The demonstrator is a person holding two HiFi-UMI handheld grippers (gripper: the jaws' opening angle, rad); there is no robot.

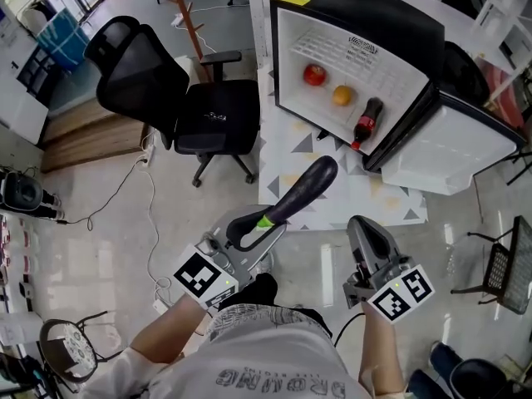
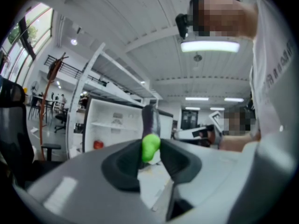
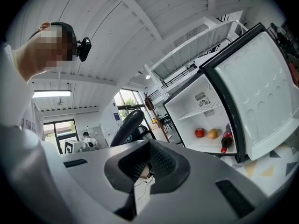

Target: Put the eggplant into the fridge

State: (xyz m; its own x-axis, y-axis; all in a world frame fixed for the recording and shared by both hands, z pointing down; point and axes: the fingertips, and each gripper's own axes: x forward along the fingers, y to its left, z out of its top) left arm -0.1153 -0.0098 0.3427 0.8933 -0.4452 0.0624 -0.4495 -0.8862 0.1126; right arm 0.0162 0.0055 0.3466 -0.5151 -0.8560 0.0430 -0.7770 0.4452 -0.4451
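A dark purple eggplant [image 1: 303, 191] points toward the open fridge [image 1: 366, 7], held above the floor. My left gripper [image 1: 253, 227] is shut on its green stem end [image 1: 264, 221]. In the left gripper view the green stem [image 2: 150, 146] sits pinched between the pads, with the eggplant [image 2: 150, 118] rising beyond it. My right gripper [image 1: 363, 227] hangs to the eggplant's right, shut and empty. From the right gripper [image 3: 148, 164] the eggplant [image 3: 127, 125] shows at the left and the fridge [image 3: 196, 111] at the right.
Inside the fridge lie a red apple [image 1: 314, 75], an orange [image 1: 342, 96] and a cola bottle [image 1: 368, 120]. Its door [image 1: 453, 144] swings out to the right. A black office chair [image 1: 166, 90] stands left of the fridge. A patterned mat [image 1: 291, 152] lies in front.
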